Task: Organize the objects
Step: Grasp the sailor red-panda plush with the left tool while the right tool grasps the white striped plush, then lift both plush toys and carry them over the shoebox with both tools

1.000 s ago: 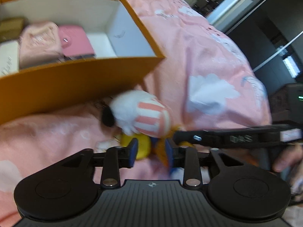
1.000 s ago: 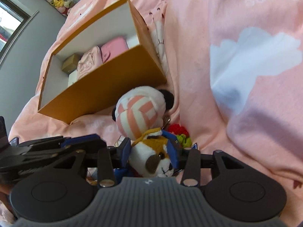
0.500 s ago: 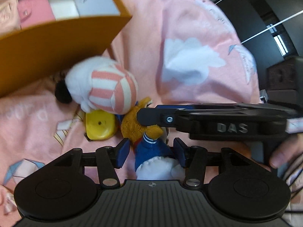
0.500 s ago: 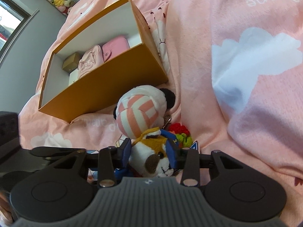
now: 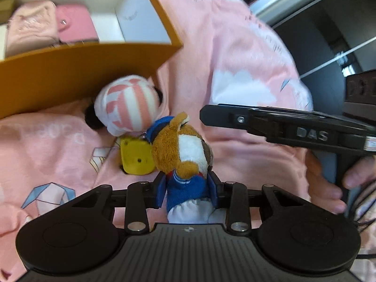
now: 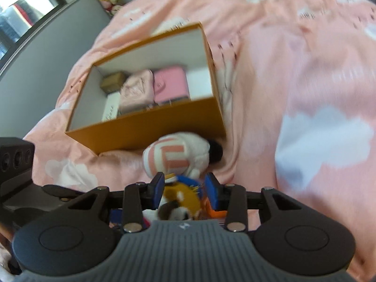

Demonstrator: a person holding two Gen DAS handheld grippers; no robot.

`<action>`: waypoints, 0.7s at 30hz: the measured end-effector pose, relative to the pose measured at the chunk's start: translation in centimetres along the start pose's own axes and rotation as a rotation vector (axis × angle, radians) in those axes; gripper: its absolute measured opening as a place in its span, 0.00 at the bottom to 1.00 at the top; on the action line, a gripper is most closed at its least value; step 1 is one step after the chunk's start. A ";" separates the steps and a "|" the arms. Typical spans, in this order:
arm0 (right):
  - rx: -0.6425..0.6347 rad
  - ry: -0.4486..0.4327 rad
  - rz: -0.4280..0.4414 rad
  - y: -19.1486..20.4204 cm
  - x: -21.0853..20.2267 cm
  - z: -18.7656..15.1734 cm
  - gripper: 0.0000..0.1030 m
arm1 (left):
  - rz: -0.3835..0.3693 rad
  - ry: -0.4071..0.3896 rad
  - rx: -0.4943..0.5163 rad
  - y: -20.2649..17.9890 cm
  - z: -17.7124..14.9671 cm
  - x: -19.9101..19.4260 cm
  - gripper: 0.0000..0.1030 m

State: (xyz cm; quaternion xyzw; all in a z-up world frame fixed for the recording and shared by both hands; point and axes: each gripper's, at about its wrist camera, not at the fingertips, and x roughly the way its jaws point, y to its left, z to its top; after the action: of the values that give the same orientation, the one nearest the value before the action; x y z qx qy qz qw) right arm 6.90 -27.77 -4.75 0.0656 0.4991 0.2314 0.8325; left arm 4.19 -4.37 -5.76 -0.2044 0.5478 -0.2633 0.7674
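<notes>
A brown plush dog (image 5: pixel 185 150) is clamped at its blue-clothed body between the left gripper (image 5: pixel 186 189) pads. The right gripper (image 6: pixel 185 190) stands apart around its head, gripping nothing. The orange box (image 6: pixel 150 127) ahead should be approached high, its near wall cleared.

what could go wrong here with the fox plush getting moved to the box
The left gripper is shut only on the brown fox plush's blue-clothed lower body, so its head may flop or slip. The pink-striped white plush and yellow plastic toy touch it and could drag along. The orange cardboard box's near wall could catch it.
</notes>
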 end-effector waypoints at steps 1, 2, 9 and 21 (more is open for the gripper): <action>-0.009 -0.004 0.001 0.2 0.0 0.3 0.40 | 0.005 -0.023 -0.005 0.1 0.0 -0.7 0.39; -0.017 -0.006 -0.001 0.3 0.2 0.7 0.40 | 0.016 -0.050 -0.011 0.2 0.0 -1.5 0.39; 0.094 0.011 0.027 -0.5 2.3 2.1 0.40 | 0.053 -0.180 -0.061 1.5 0.2 -6.5 0.39; 0.360 0.098 0.048 -1.9 6.7 1.7 0.48 | 0.215 -0.246 -0.140 5.7 0.3 -8.2 0.39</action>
State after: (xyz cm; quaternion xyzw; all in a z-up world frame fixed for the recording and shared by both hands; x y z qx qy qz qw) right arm 11.59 -26.18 -9.94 0.2140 0.5708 0.1614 0.7761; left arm 3.30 5.23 -3.08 -0.2280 0.4856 -0.1139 0.8362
